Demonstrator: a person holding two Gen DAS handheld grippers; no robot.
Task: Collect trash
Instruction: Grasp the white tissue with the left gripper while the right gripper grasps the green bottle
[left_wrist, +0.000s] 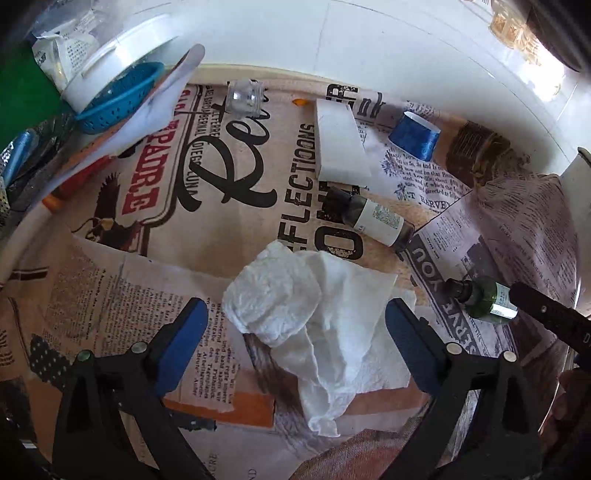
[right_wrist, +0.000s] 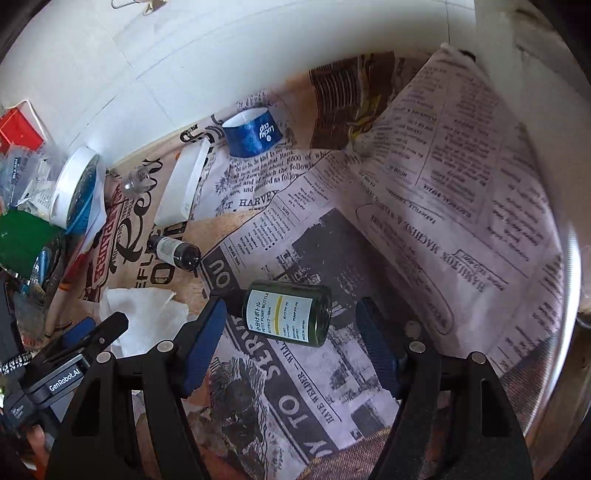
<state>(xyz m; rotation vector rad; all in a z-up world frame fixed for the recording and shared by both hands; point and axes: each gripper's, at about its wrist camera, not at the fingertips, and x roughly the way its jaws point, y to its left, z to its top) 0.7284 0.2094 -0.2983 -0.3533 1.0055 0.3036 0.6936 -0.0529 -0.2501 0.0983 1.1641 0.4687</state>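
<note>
A crumpled white paper towel (left_wrist: 314, 325) lies on the newsprint-covered table between the open fingers of my left gripper (left_wrist: 295, 325); it also shows in the right wrist view (right_wrist: 144, 314). A small green pump bottle (right_wrist: 288, 317) lies on its side between the open fingers of my right gripper (right_wrist: 291, 328); it shows in the left wrist view (left_wrist: 484, 299). A dark bottle with a white label (left_wrist: 373, 219) lies beyond the towel. A blue paper cup (left_wrist: 413, 134), a white box (left_wrist: 340, 144) and a small glass jar (left_wrist: 245, 98) lie further back.
A blue basket (left_wrist: 118, 99) with a white lid (left_wrist: 110, 70) and packets sit at the far left. A white wall (left_wrist: 369, 37) runs behind the table. A newspaper sheet (right_wrist: 461, 177) rises at the right.
</note>
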